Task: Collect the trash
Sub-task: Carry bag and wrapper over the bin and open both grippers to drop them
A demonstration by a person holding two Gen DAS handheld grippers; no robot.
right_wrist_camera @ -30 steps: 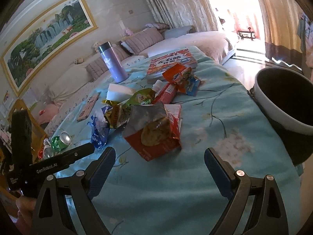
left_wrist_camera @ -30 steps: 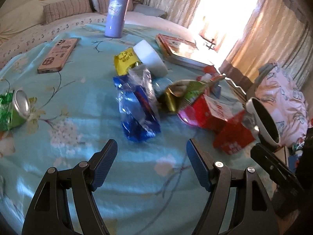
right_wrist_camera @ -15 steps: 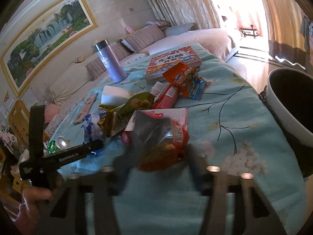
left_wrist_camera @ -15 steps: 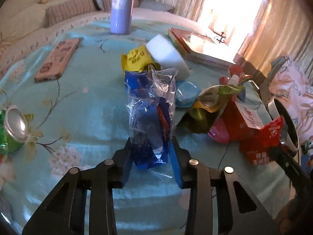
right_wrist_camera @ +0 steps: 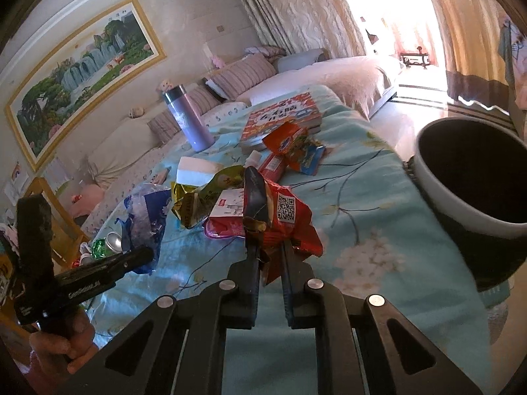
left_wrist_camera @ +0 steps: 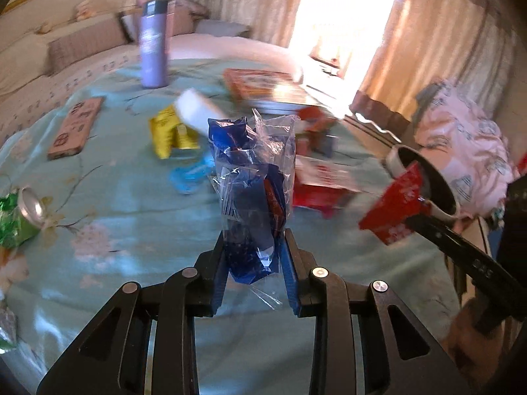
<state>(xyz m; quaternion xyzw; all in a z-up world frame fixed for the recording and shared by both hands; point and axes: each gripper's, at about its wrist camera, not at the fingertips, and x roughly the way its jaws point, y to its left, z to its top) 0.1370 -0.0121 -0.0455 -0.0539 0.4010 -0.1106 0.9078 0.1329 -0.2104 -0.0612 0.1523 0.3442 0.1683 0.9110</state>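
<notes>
Now the left gripper point(left_wrist_camera: 253, 256) has its jaws pinched on the lower end of a blue-and-clear plastic wrapper point(left_wrist_camera: 252, 181), held upright above the floral tablecloth point(left_wrist_camera: 131, 230). Likewise the right gripper point(right_wrist_camera: 268, 263) clamps a red snack bag point(right_wrist_camera: 283, 220), lifted near the dark bin point(right_wrist_camera: 474, 181) at the table's edge. More wrappers point(right_wrist_camera: 204, 197), a green can point(left_wrist_camera: 19, 214) and a purple flask point(right_wrist_camera: 187, 118) lie beyond.

A purple flask point(right_wrist_camera: 189, 118), book point(right_wrist_camera: 280, 118) and phone point(left_wrist_camera: 75, 128) lie about.
</notes>
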